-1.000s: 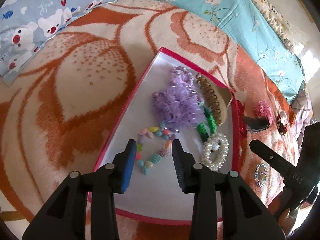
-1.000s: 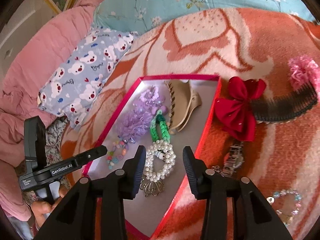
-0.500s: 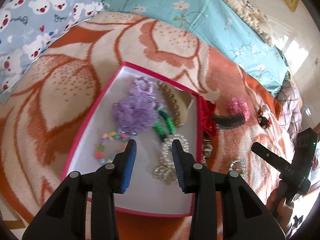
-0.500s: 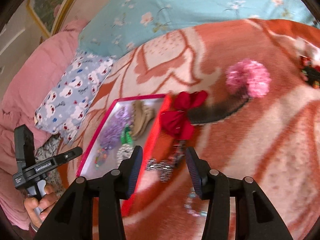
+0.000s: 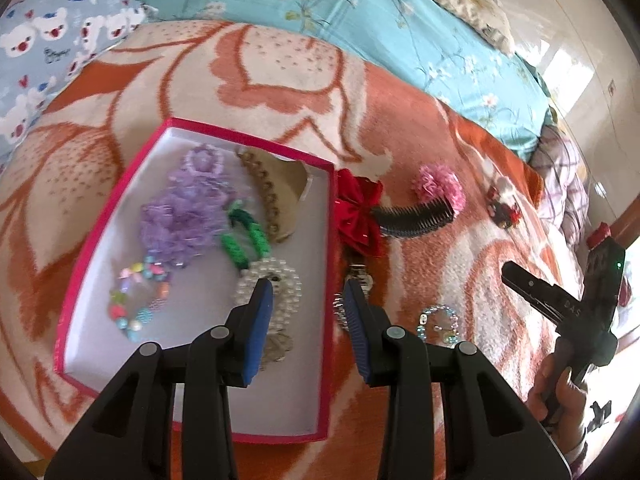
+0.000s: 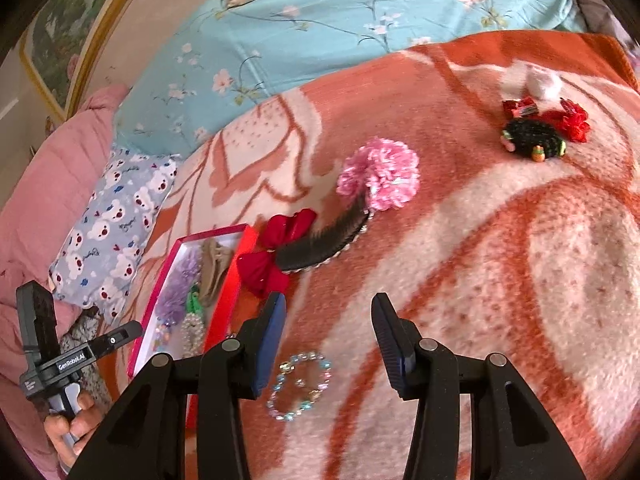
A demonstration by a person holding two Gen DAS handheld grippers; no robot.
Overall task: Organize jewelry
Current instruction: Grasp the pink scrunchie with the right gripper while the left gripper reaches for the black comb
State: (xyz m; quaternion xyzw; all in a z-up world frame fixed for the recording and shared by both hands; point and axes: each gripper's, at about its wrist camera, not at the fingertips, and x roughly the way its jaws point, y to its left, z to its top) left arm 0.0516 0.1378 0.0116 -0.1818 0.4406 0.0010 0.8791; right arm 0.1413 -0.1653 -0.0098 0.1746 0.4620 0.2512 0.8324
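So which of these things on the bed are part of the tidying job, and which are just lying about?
Part of the job:
red box
pale bead bracelet
red bow
pink flower comb
black hair tie
silver chain

Just lying about:
bear-print pillow
orange blanket
blue floral sheet

A fuzzy orange-and-cream leaf-patterned blanket (image 6: 500, 280) covers the bed. Left of the black right gripper (image 6: 328, 336) sits a red-rimmed, white-lined cardboard box (image 6: 234, 280); ahead, a pink pom-pom comb (image 6: 380, 178).
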